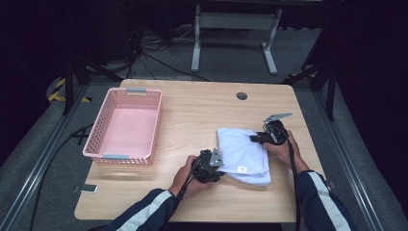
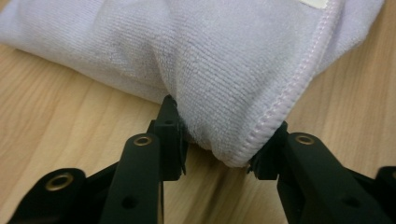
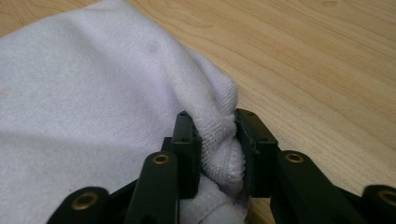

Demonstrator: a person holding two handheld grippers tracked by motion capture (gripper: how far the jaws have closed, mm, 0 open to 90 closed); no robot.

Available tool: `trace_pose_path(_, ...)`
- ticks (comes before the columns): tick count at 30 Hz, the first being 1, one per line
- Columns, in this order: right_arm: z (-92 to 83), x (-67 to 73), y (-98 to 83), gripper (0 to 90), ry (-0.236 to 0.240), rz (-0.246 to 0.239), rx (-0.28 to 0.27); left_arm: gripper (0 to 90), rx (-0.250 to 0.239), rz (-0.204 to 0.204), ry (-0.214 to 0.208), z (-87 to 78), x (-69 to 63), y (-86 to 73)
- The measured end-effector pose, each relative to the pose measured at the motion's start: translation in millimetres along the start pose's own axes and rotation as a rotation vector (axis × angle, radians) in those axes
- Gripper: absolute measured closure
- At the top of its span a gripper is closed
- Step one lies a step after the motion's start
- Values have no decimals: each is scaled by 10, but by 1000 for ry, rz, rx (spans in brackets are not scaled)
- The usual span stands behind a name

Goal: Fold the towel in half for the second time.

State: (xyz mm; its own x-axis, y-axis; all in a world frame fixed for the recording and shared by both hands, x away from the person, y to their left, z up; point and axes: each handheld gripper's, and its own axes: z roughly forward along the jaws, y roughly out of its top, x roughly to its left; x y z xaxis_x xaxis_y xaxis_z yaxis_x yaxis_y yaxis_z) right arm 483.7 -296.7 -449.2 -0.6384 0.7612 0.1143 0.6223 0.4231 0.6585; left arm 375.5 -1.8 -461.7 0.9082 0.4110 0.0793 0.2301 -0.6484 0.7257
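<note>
A folded white towel (image 1: pixel 243 154) lies on the wooden table (image 1: pixel 192 108), right of centre near the front edge. My left gripper (image 1: pixel 221 164) is at the towel's near left corner. In the left gripper view its jaws (image 2: pixel 219 147) press from both sides on a bunched, stitched corner of the towel (image 2: pixel 210 60). My right gripper (image 1: pixel 255 138) is at the towel's right edge. In the right gripper view its jaws (image 3: pixel 218 149) pinch a thick fold of the towel (image 3: pixel 84 102) tightly between the pads.
An empty pink plastic basket (image 1: pixel 98 122) stands on the left half of the table. A round cable hole (image 1: pixel 241 96) sits near the far edge. Bare wood lies between basket and towel. Beyond the table are a metal stand and floor cables.
</note>
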Motion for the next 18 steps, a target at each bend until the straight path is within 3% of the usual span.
trace_pose_path(5, 32, 81, 38, 746, 7, -19, -7, 672, 13, 26, 17, -133, 73, -26)
trace_pose_path(18, 0, 243, 210, 761, 7, -70, -66, 680, 11, 35, 49, -339, 148, -48)
